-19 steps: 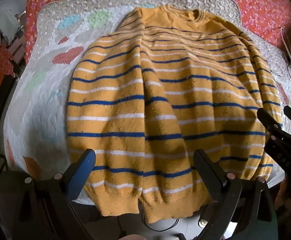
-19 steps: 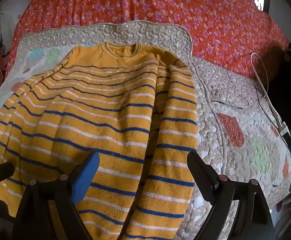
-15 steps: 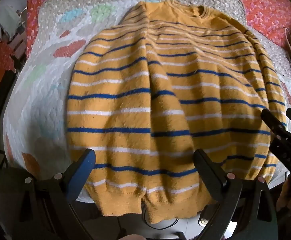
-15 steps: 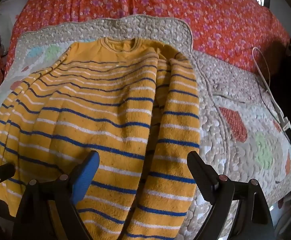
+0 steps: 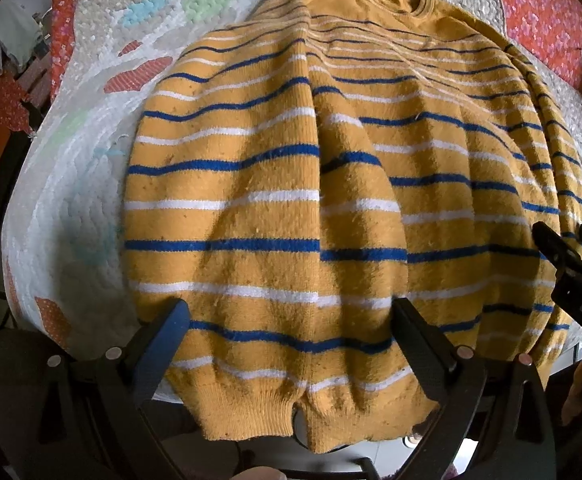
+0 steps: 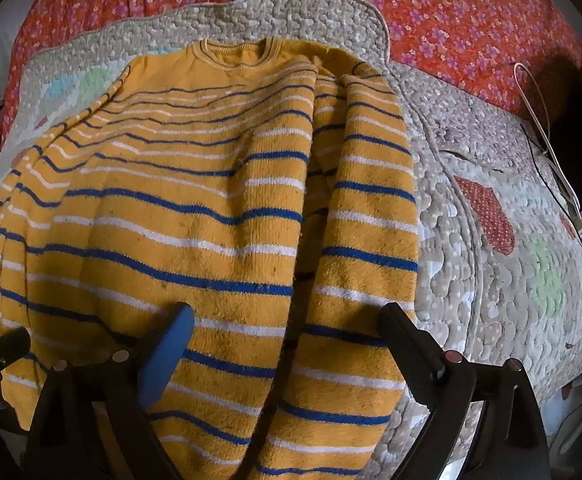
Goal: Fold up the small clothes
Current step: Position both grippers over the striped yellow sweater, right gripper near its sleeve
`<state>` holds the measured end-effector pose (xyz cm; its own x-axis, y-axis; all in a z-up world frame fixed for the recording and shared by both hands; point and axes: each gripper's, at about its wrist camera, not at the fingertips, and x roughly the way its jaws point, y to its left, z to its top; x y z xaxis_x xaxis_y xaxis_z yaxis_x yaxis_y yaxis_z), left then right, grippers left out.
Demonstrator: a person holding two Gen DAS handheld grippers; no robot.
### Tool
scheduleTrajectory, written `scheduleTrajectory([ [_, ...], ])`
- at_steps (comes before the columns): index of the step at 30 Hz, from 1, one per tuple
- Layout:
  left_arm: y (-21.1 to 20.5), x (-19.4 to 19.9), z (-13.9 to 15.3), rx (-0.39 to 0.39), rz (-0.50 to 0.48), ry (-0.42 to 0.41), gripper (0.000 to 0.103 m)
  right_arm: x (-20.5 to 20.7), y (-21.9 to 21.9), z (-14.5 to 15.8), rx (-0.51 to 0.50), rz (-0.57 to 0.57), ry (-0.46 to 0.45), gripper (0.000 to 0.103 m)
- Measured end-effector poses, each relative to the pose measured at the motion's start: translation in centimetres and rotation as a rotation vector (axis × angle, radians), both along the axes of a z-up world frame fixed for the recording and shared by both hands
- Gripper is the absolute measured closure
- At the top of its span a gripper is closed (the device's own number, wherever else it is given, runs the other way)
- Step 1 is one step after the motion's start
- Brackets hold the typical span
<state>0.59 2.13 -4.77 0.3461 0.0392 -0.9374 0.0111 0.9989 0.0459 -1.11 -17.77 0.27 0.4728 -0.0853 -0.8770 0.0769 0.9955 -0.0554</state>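
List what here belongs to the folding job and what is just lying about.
Job: striped sweater; left tool, open; right tool, open.

Lying about: quilted mat beneath it; red floral bedspread; white cable.

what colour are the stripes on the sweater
Blue and white stripes on the mustard-yellow sweater; clearest in the left wrist view.

A yellow striped sweater (image 6: 211, 208) is seen spread on a quilted mat (image 6: 483, 280) over a red floral bedspread (image 6: 411, 4), its right sleeve (image 6: 367, 248) folded inward, beneath the wide-spread right gripper (image 6: 285, 328).
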Motion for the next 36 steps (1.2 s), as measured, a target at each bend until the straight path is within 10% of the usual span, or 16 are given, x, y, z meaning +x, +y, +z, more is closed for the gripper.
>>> scheduleTrajectory([
  [24, 1.2, -1.5, -1.0, -0.034, -0.046, 0.075, 0.000, 0.4, 1.8, -2.0, -0.169, 0.054, 0.039, 0.000],
  [36, 3.1, -6.3, 4.2, -0.062, -0.027, -0.060, 0.010, -0.7, 1.6, 0.0, -0.231, 0.034, -0.022, 0.002],
])
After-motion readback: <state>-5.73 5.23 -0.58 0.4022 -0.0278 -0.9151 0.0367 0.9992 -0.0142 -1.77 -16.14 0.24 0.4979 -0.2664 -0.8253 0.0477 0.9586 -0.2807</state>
